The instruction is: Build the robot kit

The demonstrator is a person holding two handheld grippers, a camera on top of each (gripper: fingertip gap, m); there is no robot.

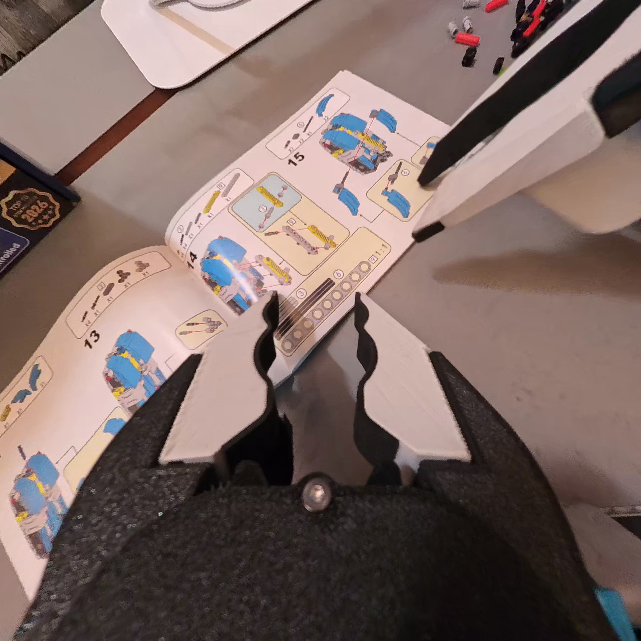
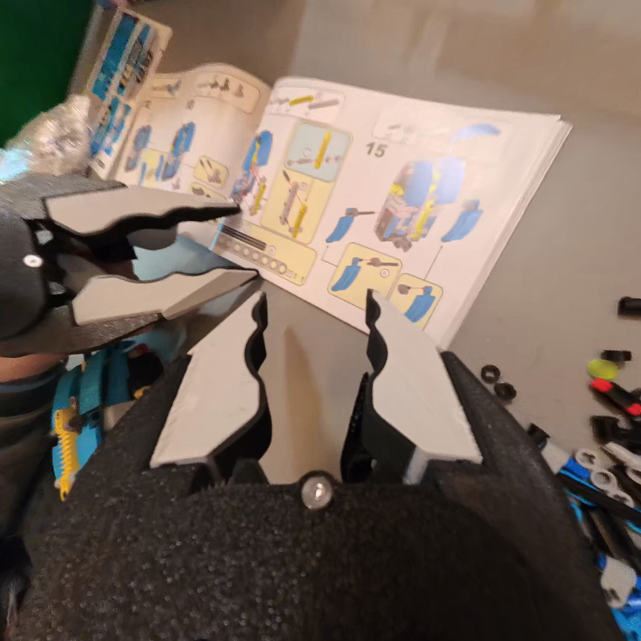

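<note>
Over the near edge of the open instruction booklet (image 1: 305, 194), the left claw (image 1: 315, 295) hangs spread and holds nothing, its tips above the booklet's corner. The right claw (image 2: 315, 295) is also spread and empty, close to the booklet's near edge. At 3 o'clock from it, loose building parts (image 2: 610, 399) lie scattered; bare grey surface (image 2: 555, 263) stays free between them and the booklet.

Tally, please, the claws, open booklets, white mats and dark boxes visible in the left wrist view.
claws: 2 (left claw, right claw)
open booklet: 1
white mat: 1
dark box: 1
Total: 5
</note>
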